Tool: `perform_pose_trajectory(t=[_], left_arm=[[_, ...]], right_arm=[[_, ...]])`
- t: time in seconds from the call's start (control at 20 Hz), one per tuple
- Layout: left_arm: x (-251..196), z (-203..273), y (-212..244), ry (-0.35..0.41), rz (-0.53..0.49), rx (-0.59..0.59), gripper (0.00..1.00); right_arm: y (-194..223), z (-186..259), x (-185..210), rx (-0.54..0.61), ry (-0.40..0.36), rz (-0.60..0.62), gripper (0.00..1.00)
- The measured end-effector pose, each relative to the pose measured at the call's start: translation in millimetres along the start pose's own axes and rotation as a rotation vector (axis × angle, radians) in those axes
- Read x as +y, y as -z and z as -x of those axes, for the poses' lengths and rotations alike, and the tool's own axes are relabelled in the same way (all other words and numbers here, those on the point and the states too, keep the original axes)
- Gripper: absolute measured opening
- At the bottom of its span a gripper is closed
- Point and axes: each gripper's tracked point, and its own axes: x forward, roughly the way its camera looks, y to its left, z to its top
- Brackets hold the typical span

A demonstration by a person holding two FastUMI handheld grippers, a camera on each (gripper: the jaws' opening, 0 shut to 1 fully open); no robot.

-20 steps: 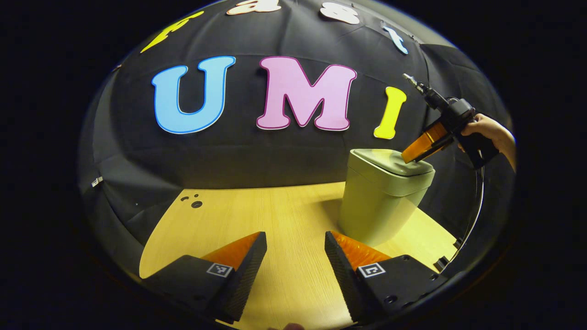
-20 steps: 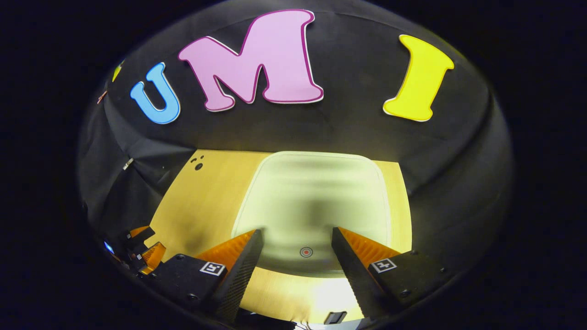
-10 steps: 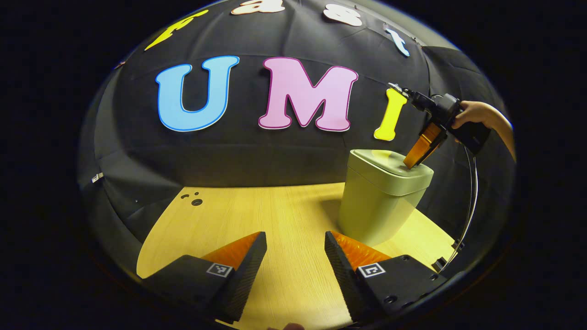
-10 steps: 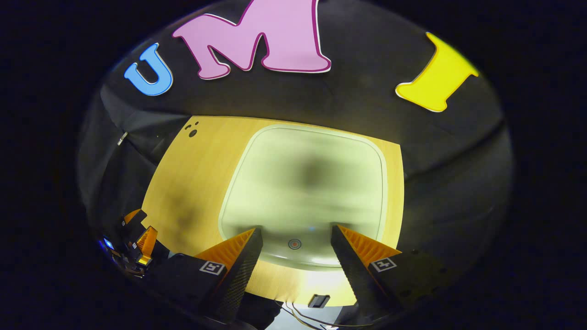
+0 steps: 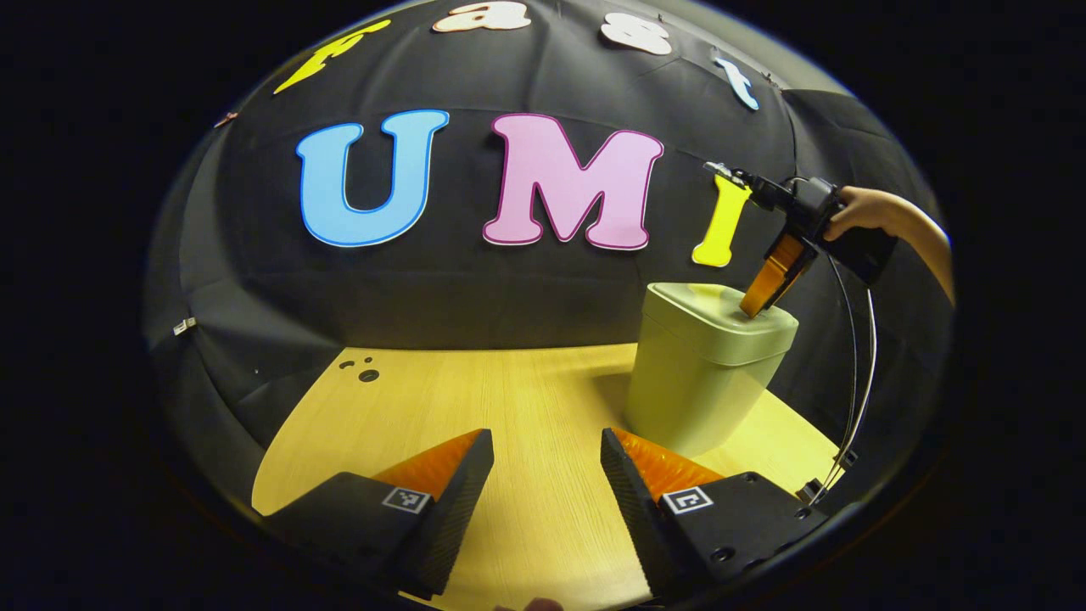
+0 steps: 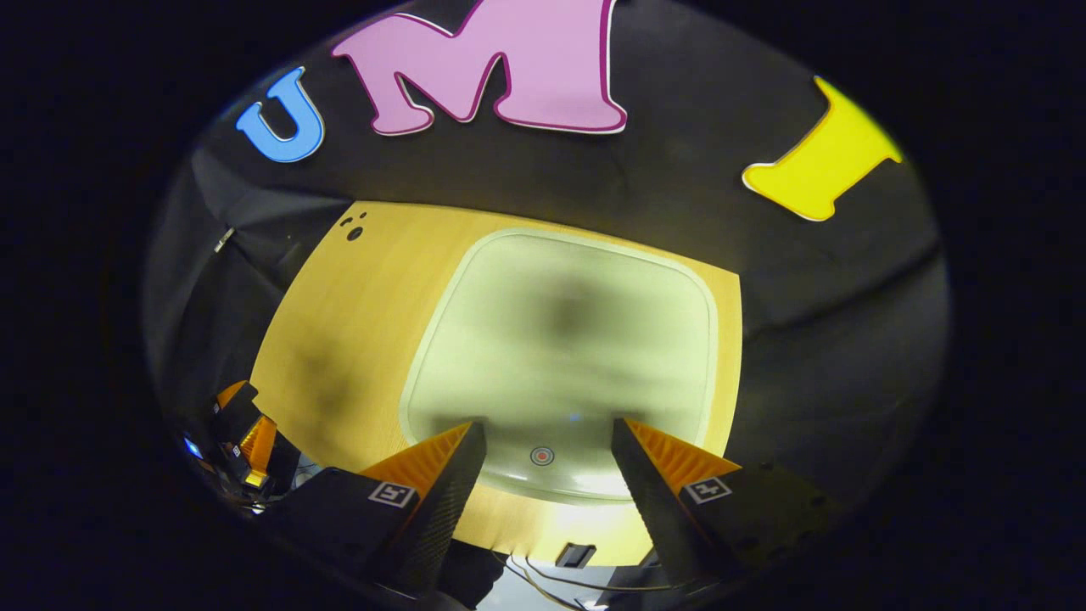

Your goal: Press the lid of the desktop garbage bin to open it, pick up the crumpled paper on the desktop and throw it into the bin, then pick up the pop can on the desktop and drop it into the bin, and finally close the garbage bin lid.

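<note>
The bin (image 5: 700,373) is a pale green plastic tub with rounded corners and a flat, slightly dished lid (image 5: 721,307) that sits closed on its rim; it stands on the right part of the light wood counter (image 5: 475,399), close to the black cloth wall behind it. In the left gripper view the left gripper (image 5: 543,462) hangs low over the near edge of the counter with its fingers spread apart and nothing between them; the bin lies ahead of them and off to the right, just beyond the right finger's tip. Farther right in that view the right gripper (image 5: 755,304), held by a hand (image 5: 857,212), tilts steeply down with its tips on the near right part of the lid; from there it cannot be told how far its fingers are parted. In the right gripper view the lid (image 6: 564,339) is seen from above as a rounded square, blurred and shadowed at its middle, with a small red ring mark (image 6: 542,456) near its close edge. The right gripper (image 6: 547,441) has its fingers held wide apart, one on each side of that mark, clamping nothing; whether their tips touch the lid cannot be judged here. At the lower left the left gripper (image 6: 246,433) is small and dim. Cables at the bottom are cut off.
</note>
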Motion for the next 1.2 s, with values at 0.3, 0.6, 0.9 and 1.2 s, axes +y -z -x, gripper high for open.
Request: perform_pose_trajectory(t=[0.3,0.6,0.9,1.2], left_arm=[[5.5,2.9,-12.5,-0.006,-0.013,-0.020,0.84],[5.4,3.4,-19.7,0.007,-0.028,-0.025,0.84],[1.3,6.5,-21.4,0.020,-0.034,-0.023,0.84],[4.4,14.7,-22.0,0.014,-0.029,-0.028,0.84]], right_arm=[[6.8,18.0,27.4,-0.208,-0.032,-0.014,0.99],[17.2,44.2,68.5,-0.418,-0.031,0.061,0.99],[30.8,59.7,100.6,-0.548,-0.036,0.099,0.96],[50.1,61.3,127.6,-0.624,-0.043,0.108,0.97]])
